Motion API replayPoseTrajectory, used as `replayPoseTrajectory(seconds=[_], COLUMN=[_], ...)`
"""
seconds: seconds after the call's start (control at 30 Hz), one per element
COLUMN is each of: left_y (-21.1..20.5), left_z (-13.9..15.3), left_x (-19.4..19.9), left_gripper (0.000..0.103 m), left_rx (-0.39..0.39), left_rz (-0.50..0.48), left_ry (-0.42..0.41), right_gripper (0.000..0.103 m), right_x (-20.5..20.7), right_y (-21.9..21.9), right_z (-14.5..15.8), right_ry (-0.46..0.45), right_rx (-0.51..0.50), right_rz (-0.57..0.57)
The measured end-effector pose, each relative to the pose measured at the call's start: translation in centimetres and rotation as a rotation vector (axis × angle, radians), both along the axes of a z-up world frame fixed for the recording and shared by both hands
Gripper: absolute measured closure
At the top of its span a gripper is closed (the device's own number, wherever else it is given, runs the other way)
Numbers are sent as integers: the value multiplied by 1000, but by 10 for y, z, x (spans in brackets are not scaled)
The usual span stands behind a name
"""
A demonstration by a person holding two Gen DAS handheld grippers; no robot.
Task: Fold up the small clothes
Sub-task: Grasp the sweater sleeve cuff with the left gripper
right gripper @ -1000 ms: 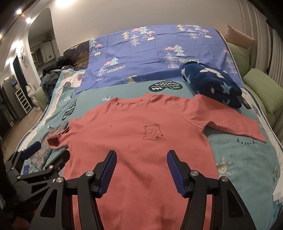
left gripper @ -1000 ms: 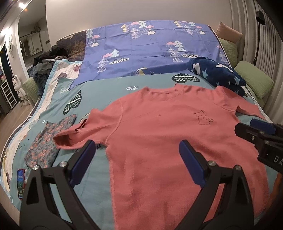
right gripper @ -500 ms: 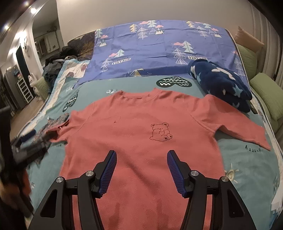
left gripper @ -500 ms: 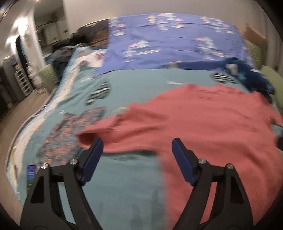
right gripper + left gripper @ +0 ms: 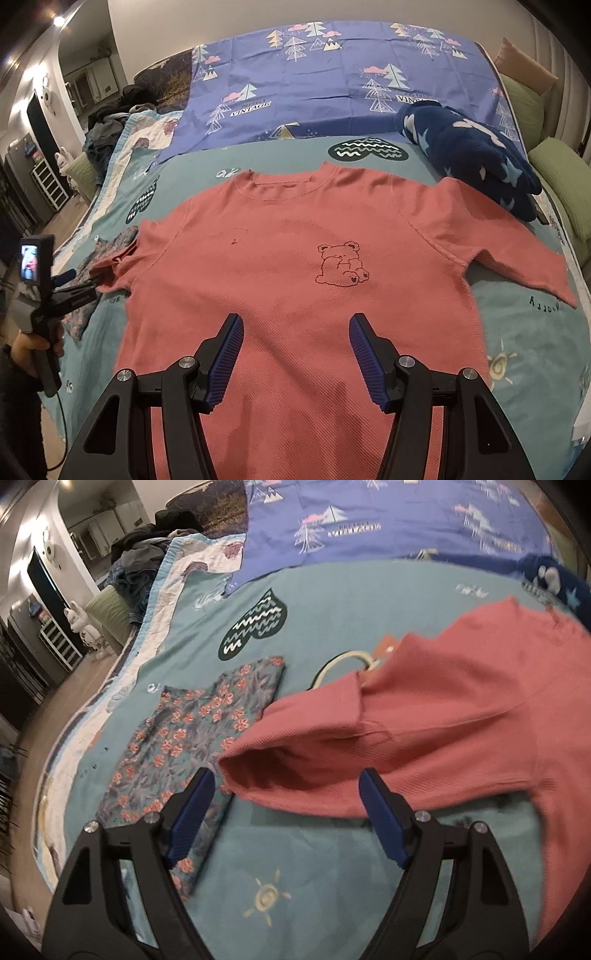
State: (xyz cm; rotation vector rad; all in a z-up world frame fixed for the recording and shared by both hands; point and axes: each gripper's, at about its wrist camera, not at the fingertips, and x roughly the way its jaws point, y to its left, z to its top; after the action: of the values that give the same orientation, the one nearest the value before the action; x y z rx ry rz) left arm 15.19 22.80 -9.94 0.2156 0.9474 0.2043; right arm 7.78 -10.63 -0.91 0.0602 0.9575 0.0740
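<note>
A coral-pink T-shirt (image 5: 295,258) with an outlined bear on its chest lies flat, front up, on the teal bedspread (image 5: 517,332). Its left sleeve (image 5: 314,753) ends in a gaping cuff just ahead of my left gripper (image 5: 287,775), which is open, its blue pads either side of the cuff and not pressing it. The right wrist view shows the left gripper (image 5: 74,280) at that sleeve's tip. My right gripper (image 5: 295,321) hovers open over the shirt's lower middle with nothing between its fingers.
A folded floral garment (image 5: 192,731) lies left of the sleeve, partly under my left fingers. A navy star blanket (image 5: 476,166) sits at the back right, beside green pillows (image 5: 565,184). A purple sheet (image 5: 314,81) covers the far half. The bed's left edge drops to the floor (image 5: 48,709).
My left gripper swung left and down from the shirt's body to the left sleeve's cuff, and its jaws narrowed a little. The right gripper edged slightly nearer the shirt.
</note>
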Motion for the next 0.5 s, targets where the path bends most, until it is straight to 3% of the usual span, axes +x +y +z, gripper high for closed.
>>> replayPoseTrajectory(seconds=[0.1,0.3,0.37,0.4,0.43,0.5], left_y=[3,1,-4,-5,-6,-4], left_z=[-11,-17,-16,-16,-16,-15], left_x=[15,35,40,42,45,52], left_gripper=[22,23,33,49,70,98], left_rx=[51,82,92,85,68,19], left_rz=[17,-3,-21,-30,-38,-37], left_ry=[13,6,-4,1,16,41], right_gripper=[42,42,42,42,42,42], right_x=[2,4,5,6,6,7], right_y=[0,-3,-4,-5,-5,-7], right_z=[-1,-3,-4,-5,-5,-6], right_ry=[10,24,27,30,31,34], right_rx=[17,22,26,30,32,40], right_rz=[-2,-15,-20,-23,-25,-29])
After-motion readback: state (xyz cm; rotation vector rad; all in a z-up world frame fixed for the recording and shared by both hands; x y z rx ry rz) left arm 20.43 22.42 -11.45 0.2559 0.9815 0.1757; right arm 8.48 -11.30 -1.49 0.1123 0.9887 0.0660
